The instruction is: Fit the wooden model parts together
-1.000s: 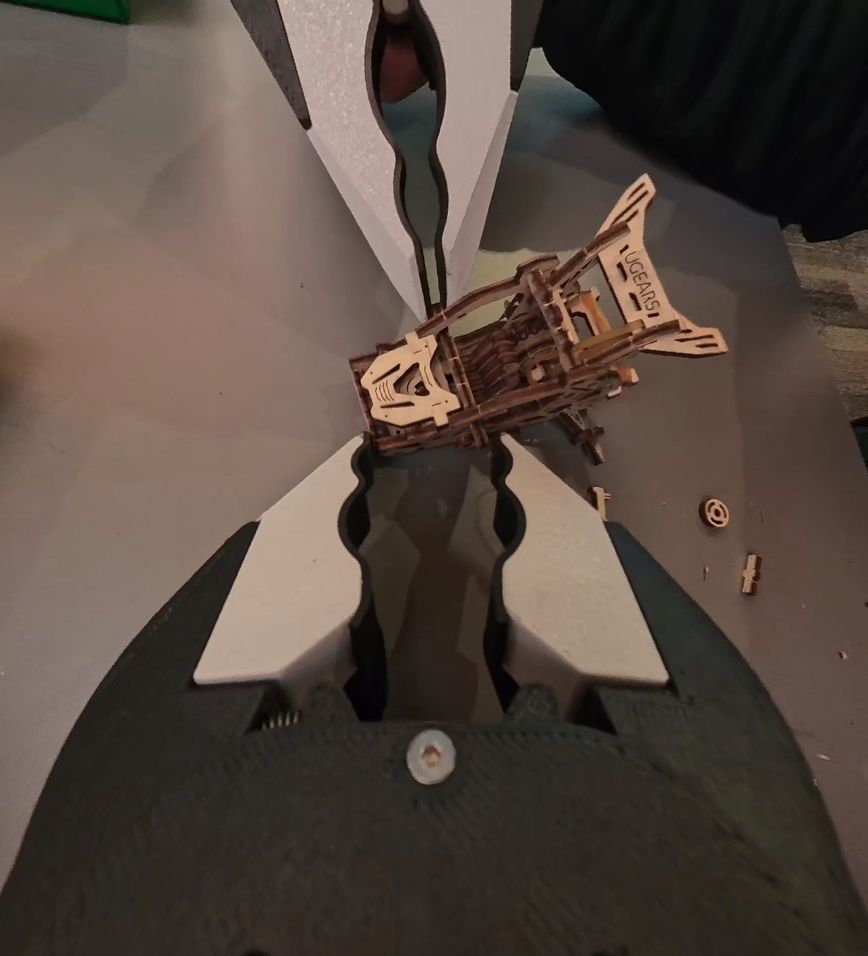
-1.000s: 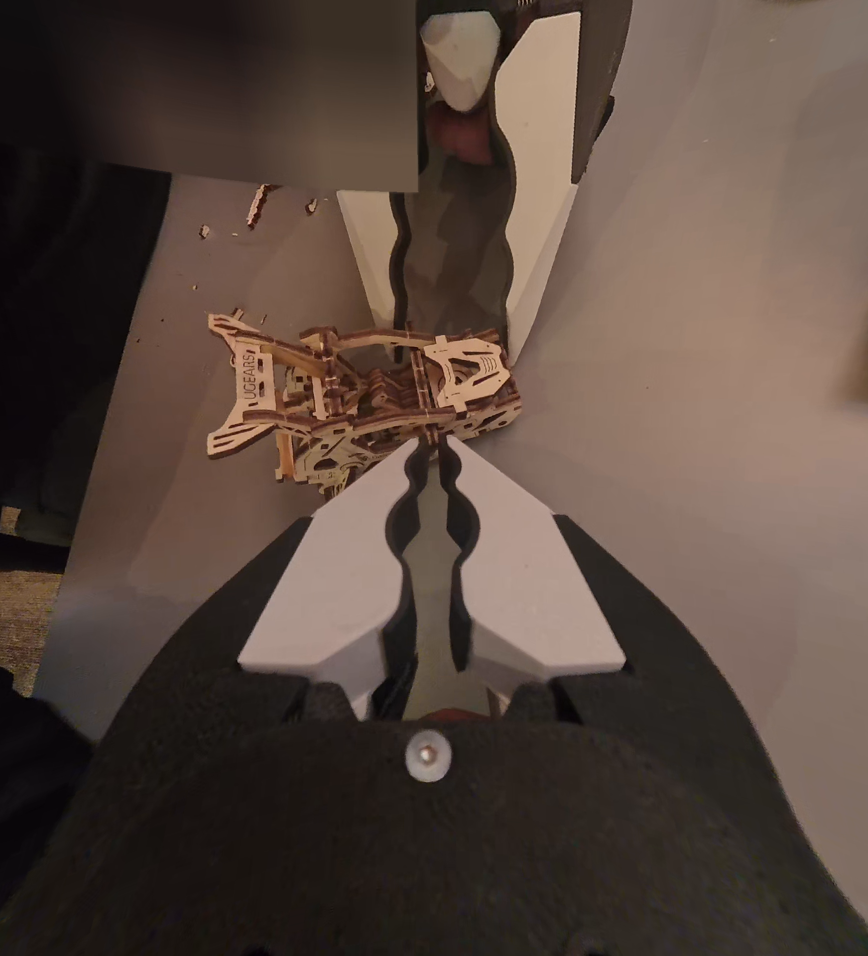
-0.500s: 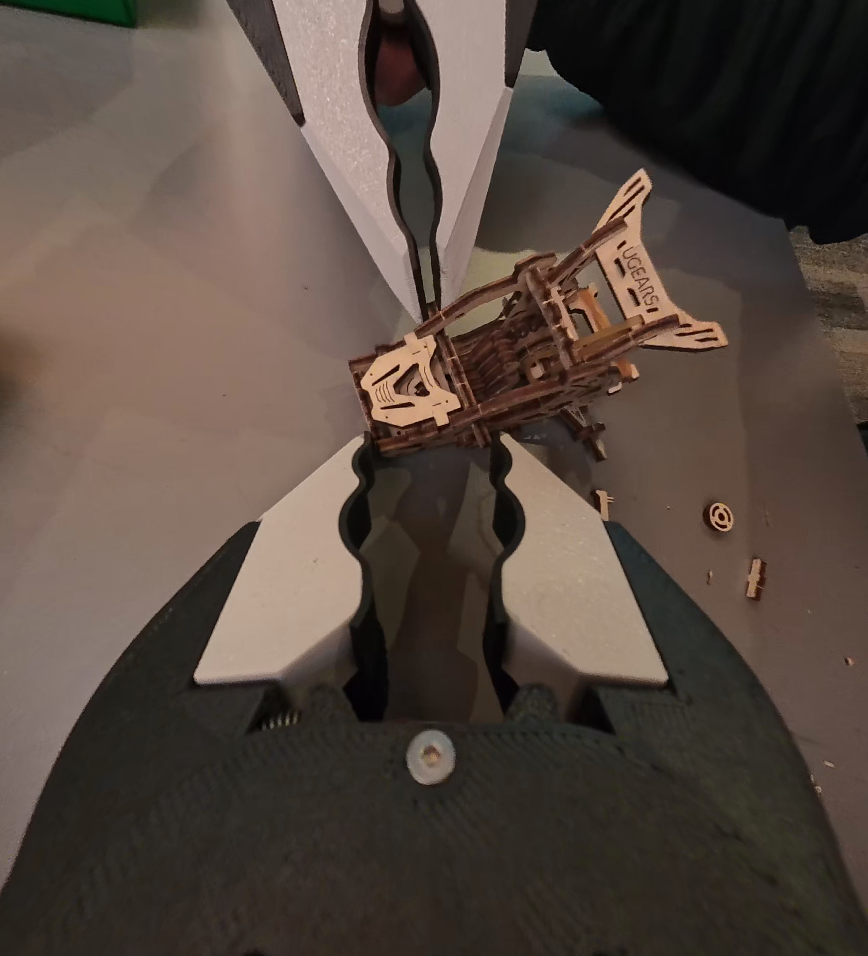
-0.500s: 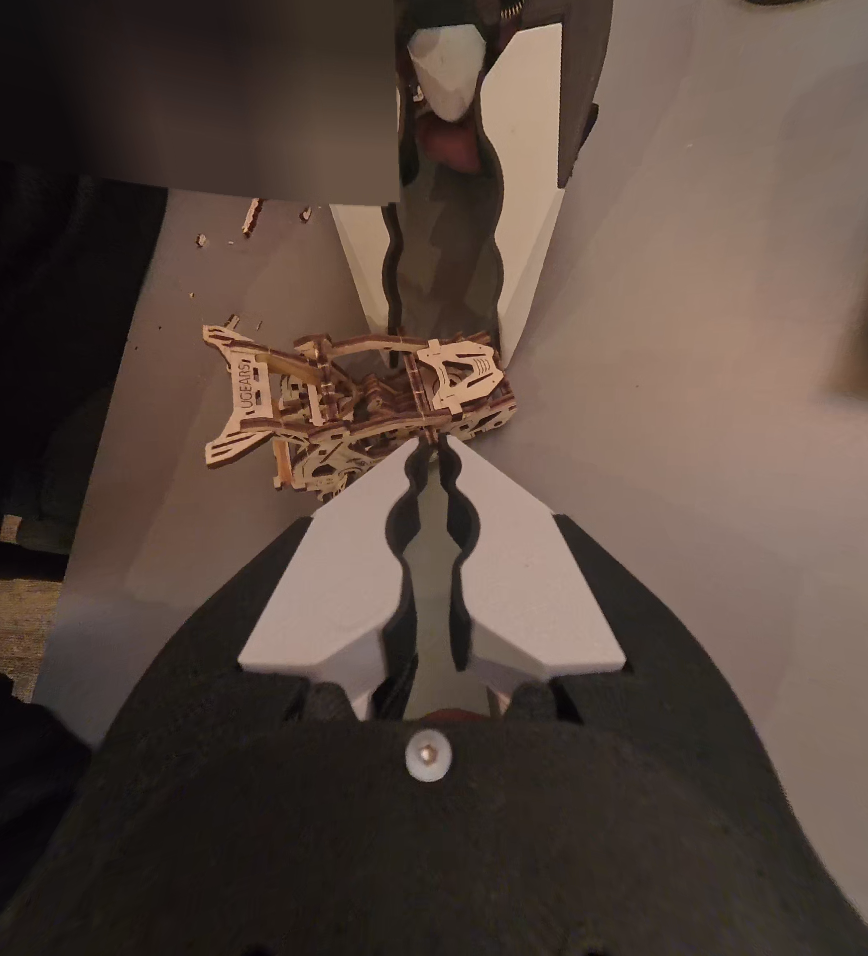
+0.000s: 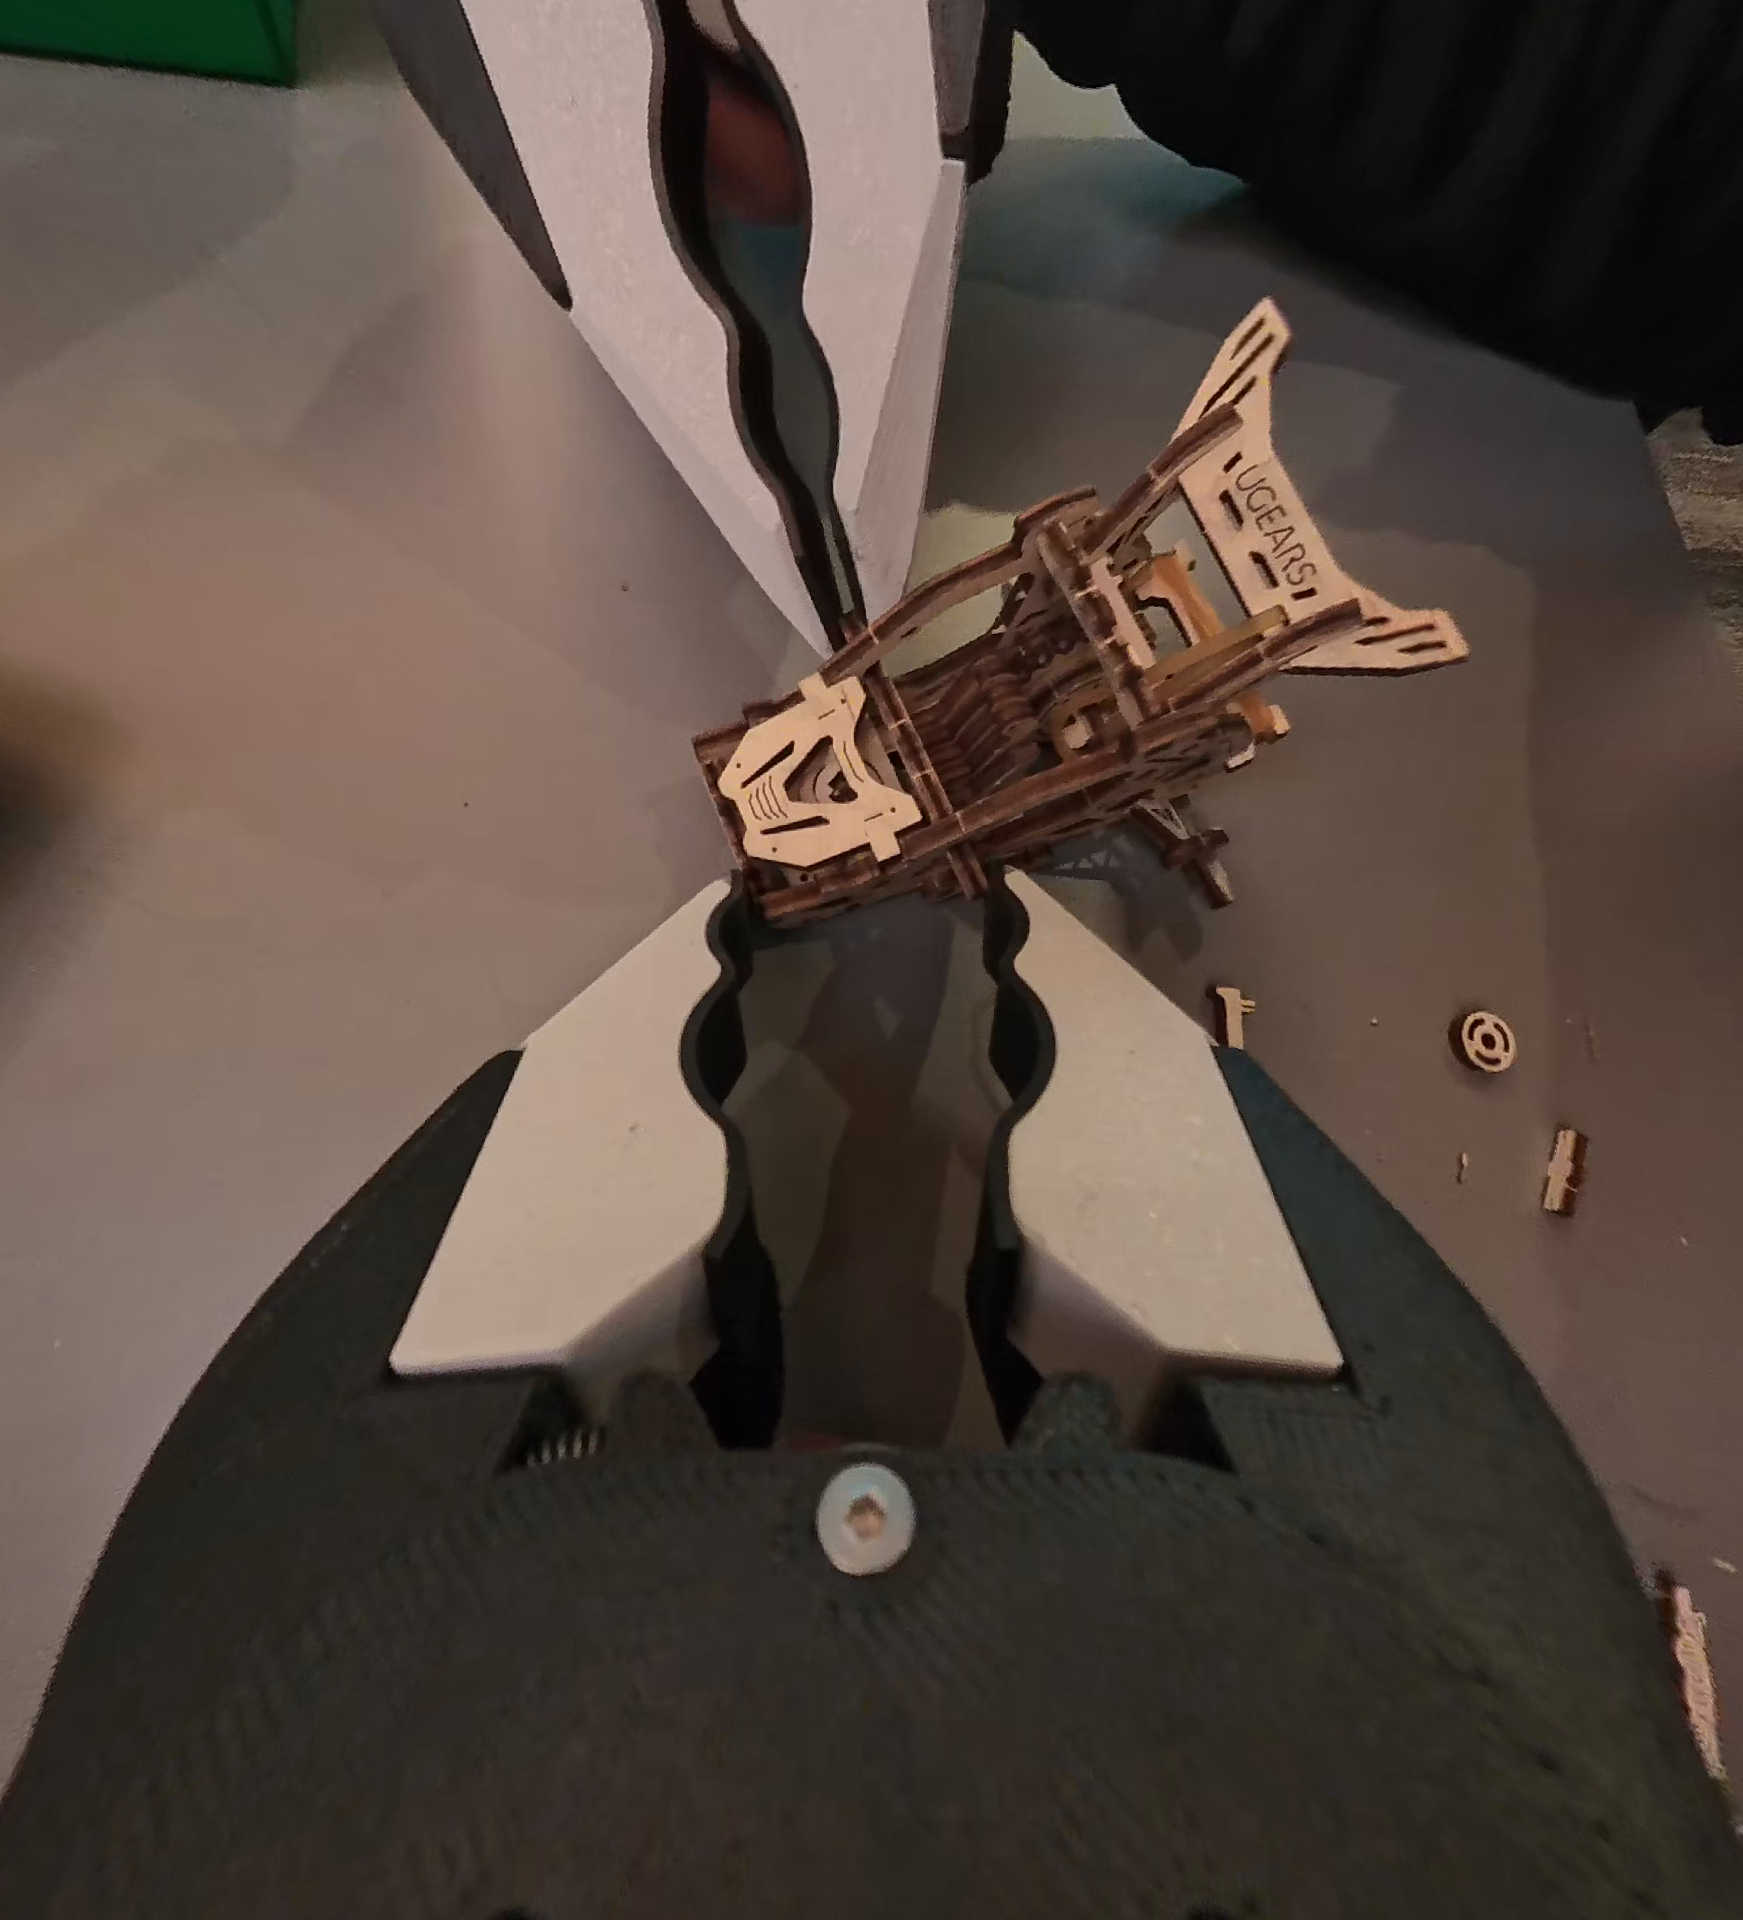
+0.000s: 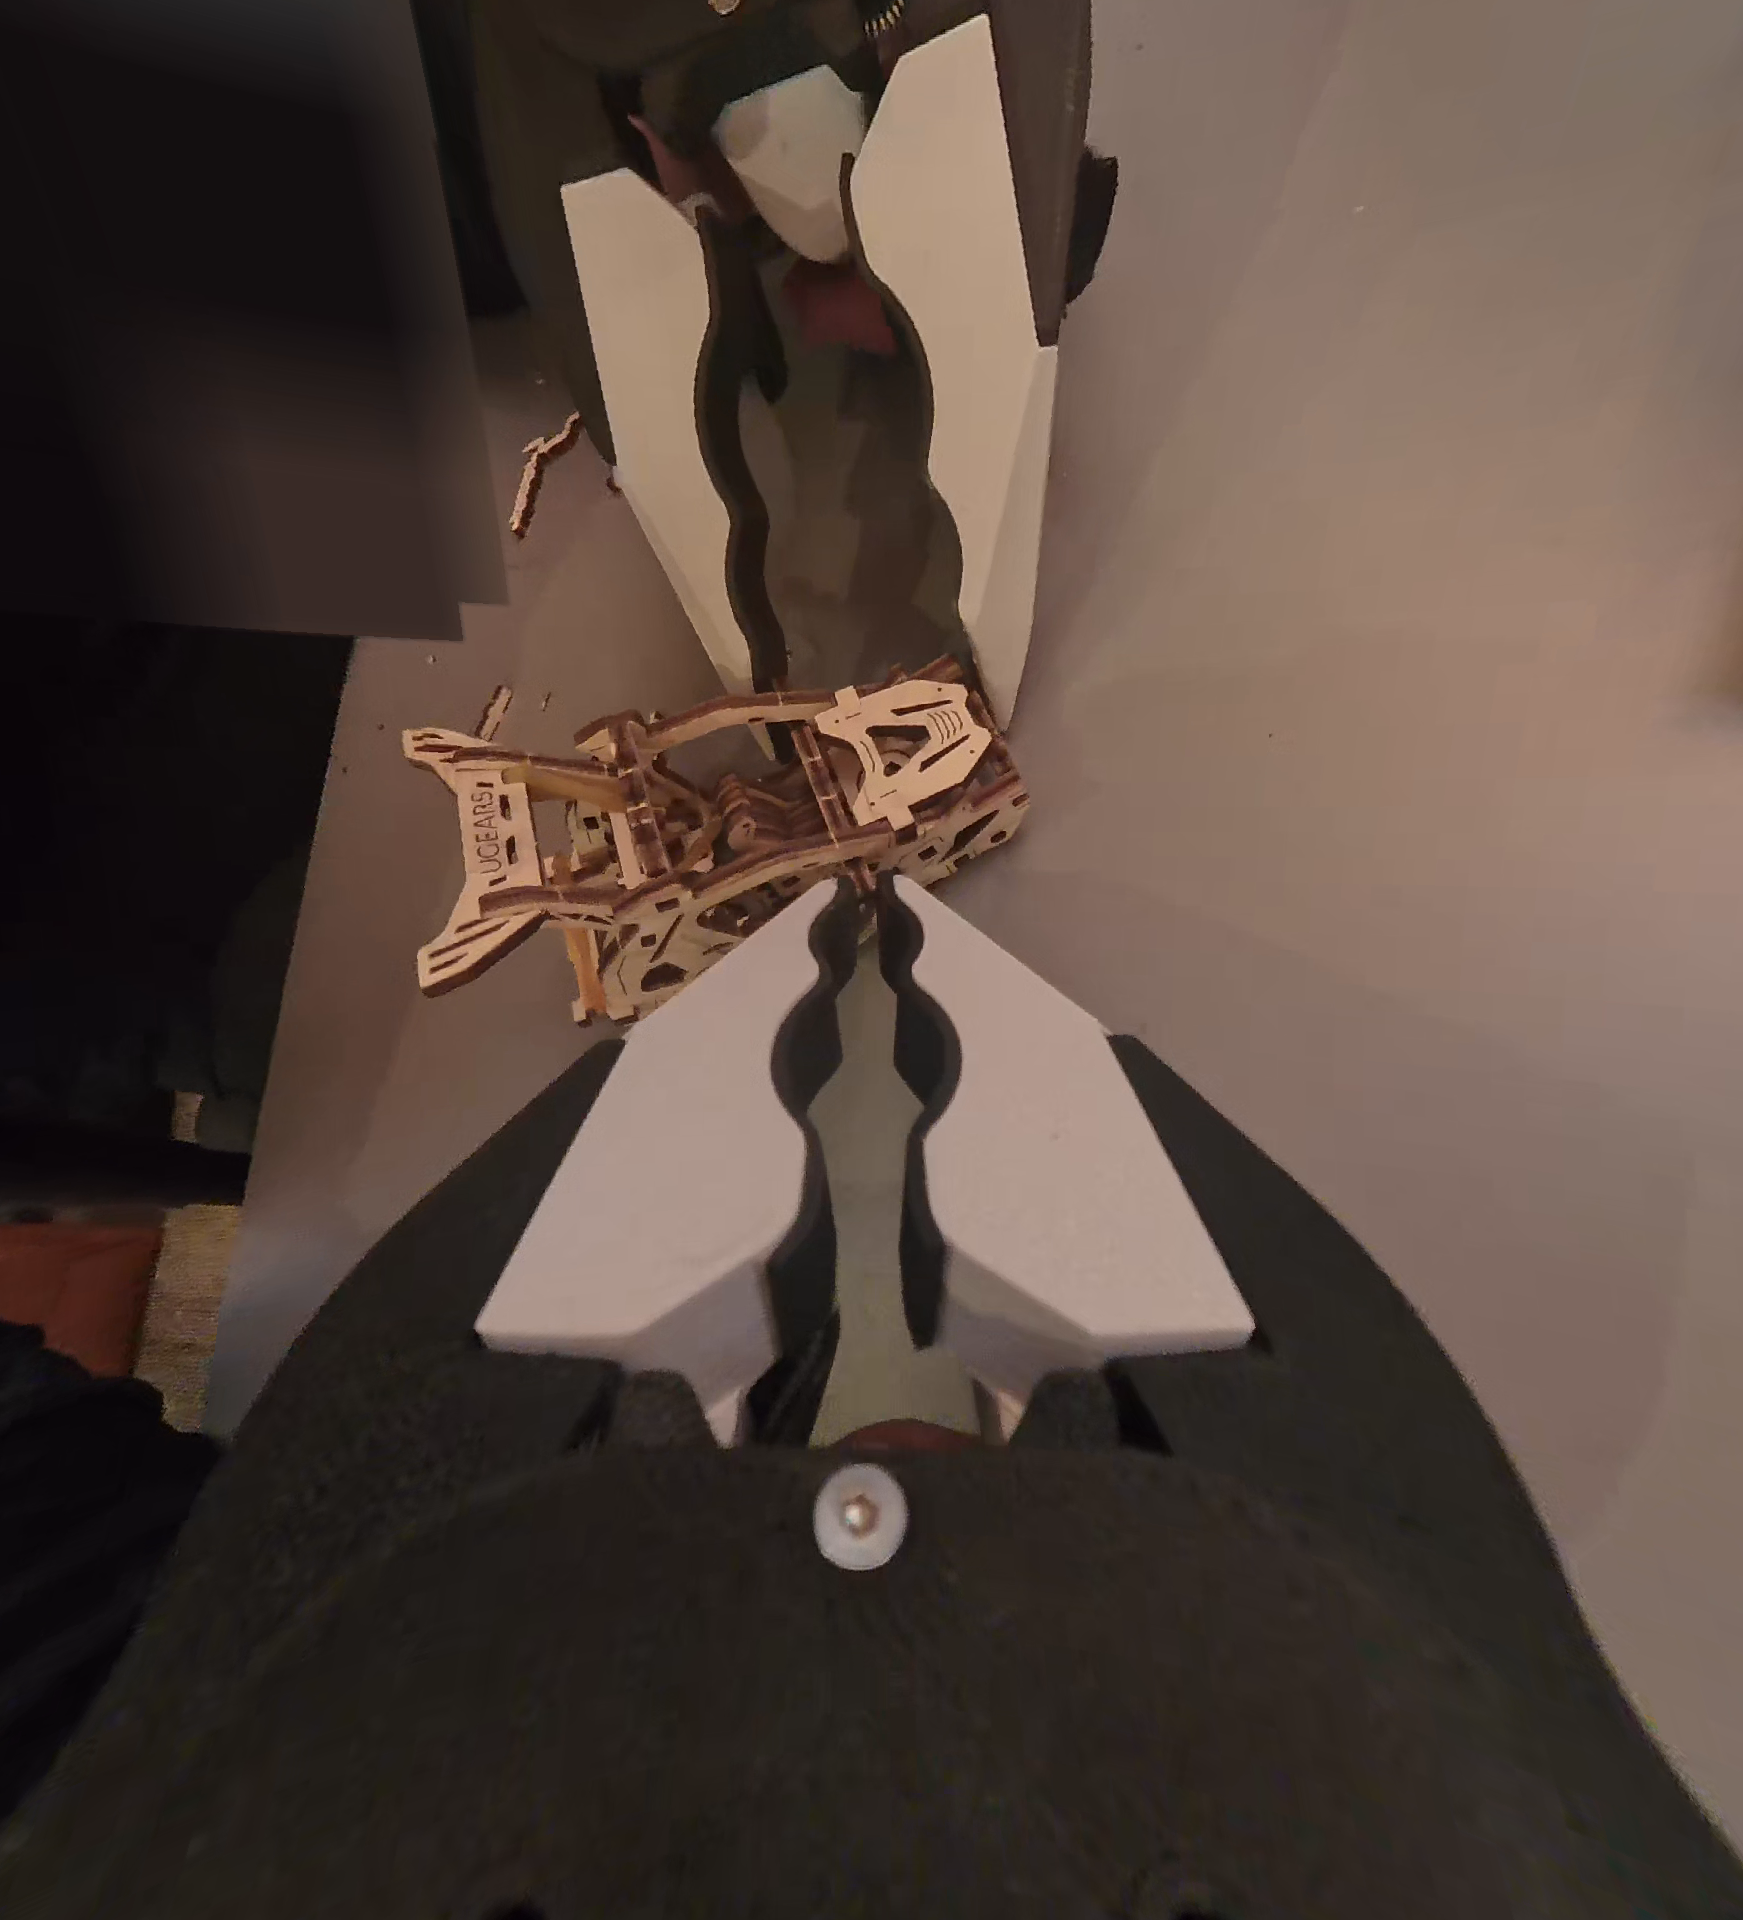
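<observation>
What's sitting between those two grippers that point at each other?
The wooden model sits between them. In the left wrist view the left gripper clasps its near end, and the right gripper pinches its far edge. The right wrist view shows the same.

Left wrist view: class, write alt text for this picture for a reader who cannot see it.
A wooden model is held tilted above a grey table, its near end between the fingertips of the left gripper at the bottom. The right gripper reaches in from the top, nearly shut on a thin strut. Small loose wooden pieces lie on the table to the right.
</observation>
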Demonstrator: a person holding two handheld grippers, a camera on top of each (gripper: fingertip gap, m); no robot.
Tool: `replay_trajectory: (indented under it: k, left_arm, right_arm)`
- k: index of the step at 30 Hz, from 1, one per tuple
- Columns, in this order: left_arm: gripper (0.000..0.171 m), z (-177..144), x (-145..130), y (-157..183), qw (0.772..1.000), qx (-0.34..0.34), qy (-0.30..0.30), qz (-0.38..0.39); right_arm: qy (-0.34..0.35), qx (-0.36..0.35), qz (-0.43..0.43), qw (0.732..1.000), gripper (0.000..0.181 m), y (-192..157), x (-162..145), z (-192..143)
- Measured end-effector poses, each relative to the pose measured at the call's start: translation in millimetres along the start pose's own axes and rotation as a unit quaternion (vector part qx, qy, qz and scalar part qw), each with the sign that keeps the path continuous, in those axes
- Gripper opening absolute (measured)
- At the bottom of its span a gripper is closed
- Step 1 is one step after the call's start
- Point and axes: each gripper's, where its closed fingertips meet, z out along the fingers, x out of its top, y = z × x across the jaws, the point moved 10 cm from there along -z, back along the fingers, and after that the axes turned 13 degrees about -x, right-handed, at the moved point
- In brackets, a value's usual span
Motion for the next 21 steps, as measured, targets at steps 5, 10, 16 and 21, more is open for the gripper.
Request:
replay_trajectory:
  k: [5,10,16,21]
  left_arm:
    - [0.042,0.5,0.4,0.4,1.0,0.002,-0.001,0.003]
    - [0.042,0.4,0.3,0.1,1.0,0.002,-0.001,0.002]
    - [0.043,0.1,0.2,0.2,1.0,0.003,0.0,0.003]
    - [0.043,-0.2,-0.2,0.4,1.0,0.011,-0.002,0.006]
  right_arm:
    - [-0.003,0.018,0.03,0.999,0.001,3.5,-1.0,1.6]
    - [-0.006,0.024,0.043,0.999,0.001,4.3,-1.3,2.6]
    - [-0.011,0.033,0.071,0.997,0.001,6.6,-1.7,4.6]
    - [-0.011,0.04,0.094,0.995,0.001,8.9,-1.7,6.6]
